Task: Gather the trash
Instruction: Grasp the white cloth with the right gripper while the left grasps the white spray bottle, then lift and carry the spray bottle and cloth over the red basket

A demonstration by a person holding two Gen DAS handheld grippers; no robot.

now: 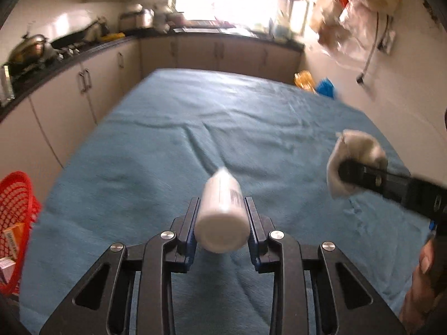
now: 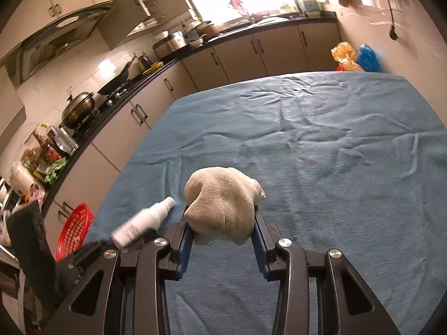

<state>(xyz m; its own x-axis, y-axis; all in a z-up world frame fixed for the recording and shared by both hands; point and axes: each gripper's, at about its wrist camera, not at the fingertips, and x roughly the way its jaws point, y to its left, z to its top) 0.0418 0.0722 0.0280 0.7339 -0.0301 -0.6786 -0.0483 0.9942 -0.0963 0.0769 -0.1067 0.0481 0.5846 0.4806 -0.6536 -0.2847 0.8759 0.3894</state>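
My left gripper [image 1: 222, 209] is shut on a white plastic spray bottle [image 1: 222, 212], held above the blue cloth with its base toward the camera. The bottle also shows in the right wrist view [image 2: 144, 221], low on the left. My right gripper [image 2: 221, 217] is shut on a crumpled beige knit cloth [image 2: 222, 205], held above the table. In the left wrist view the right gripper [image 1: 346, 174] and the cloth [image 1: 354, 156] are at the right. A red mesh basket [image 1: 15, 217] sits off the table's left edge; it also shows in the right wrist view [image 2: 74, 230].
A blue cloth [image 1: 195, 128] covers the table. Kitchen counters with cabinets [image 2: 134, 117] and cookware run along the left and far sides. Orange and blue bags [image 2: 354, 57] sit past the far right corner. A box [image 1: 12, 234] lies in the basket.
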